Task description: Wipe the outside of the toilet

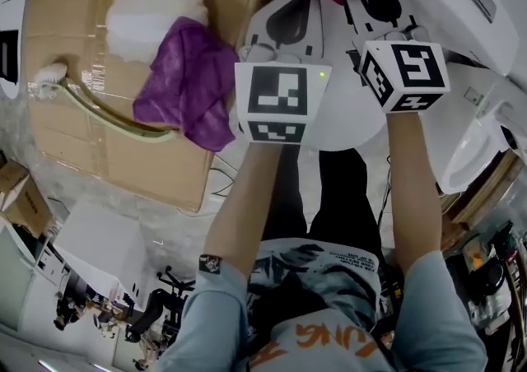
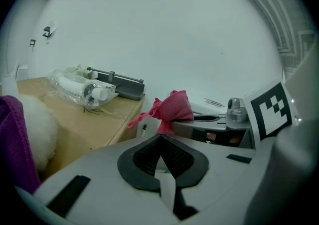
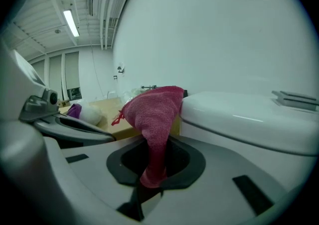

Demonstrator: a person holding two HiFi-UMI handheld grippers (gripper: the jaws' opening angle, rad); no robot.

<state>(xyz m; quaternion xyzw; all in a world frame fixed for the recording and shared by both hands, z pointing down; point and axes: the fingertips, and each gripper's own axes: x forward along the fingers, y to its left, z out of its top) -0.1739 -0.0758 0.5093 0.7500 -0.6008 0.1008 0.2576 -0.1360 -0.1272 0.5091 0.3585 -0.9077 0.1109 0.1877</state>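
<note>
Right gripper (image 3: 153, 171) is clamped on 1 pink cloth (image 3: 152, 109), held just beside the white toilet (image 3: 249, 119). Left gripper (image 2: 160, 142) is closed, empty. 1 purple cloth (image 1: 185, 82) lies on cardboard (image 1: 74, 123). Shirt (image 1: 329, 313) lettering: not fully legible.

Grey tongs (image 2: 160, 139), checkered marker cubes (image 1: 282, 101) — light-blue shirt (image 1: 436, 304); orange lettering (image 1: 300, 336).

Both forearms are reaching forward side by side, bare below the short sleeves; the left arm (image 1: 243, 206) is carrying the left gripper (image 2: 160, 144), whose jaws are lying together with nothing between them; the right arm (image 1: 412, 189) is holding the right gripper (image 3: 154, 157) just beside it, its jaws pinching a pink cloth (image 3: 152, 112) that is bunching out beyond their tips.
</note>
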